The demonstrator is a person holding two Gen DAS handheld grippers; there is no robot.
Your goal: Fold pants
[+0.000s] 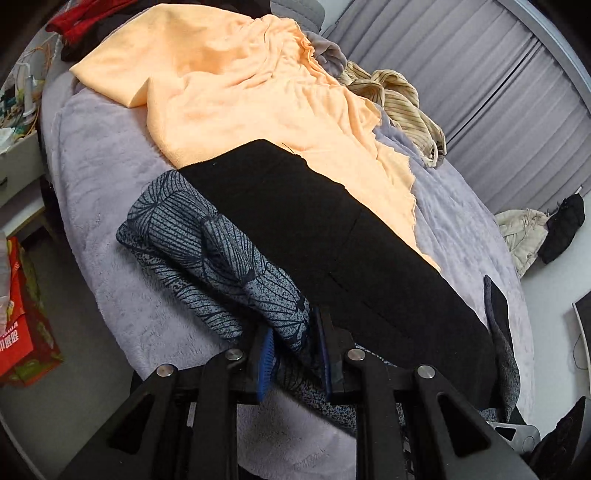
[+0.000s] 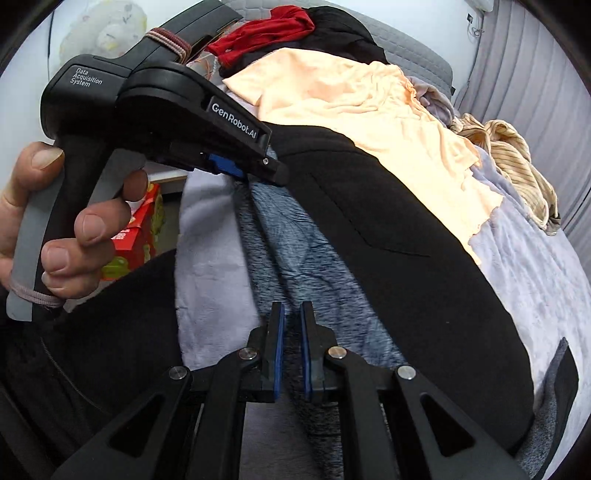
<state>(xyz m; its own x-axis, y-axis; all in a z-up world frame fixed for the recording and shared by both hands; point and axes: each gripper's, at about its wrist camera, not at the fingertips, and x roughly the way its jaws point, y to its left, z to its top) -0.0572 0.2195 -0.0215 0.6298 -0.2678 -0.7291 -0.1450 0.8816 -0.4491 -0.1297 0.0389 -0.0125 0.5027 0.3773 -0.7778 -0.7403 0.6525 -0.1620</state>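
Observation:
Blue-grey leaf-patterned pants [image 1: 207, 236] lie doubled over on a grey fleece blanket [image 1: 103, 192], their near end bunched between the pads of my left gripper [image 1: 297, 350], which is shut on them. Black pants [image 1: 314, 221] lie diagonally alongside, partly over them. In the right wrist view the same patterned pants [image 2: 295, 236] run into my right gripper [image 2: 291, 332], whose blue pads are shut on a thin layer of the cloth. The left gripper [image 2: 258, 173] shows there too, held by a hand [image 2: 74, 229], clamped on the far part of the cloth beside the black pants [image 2: 406, 240].
A peach shirt [image 1: 240, 92] is spread across the bed's middle, with a striped beige garment [image 1: 406, 99] beyond it and red cloth [image 2: 266, 33] at the head. A red bag [image 1: 26, 314] stands on the floor at left. Grey curtains [image 1: 461, 66] and floor clothes [image 1: 524, 232] lie right.

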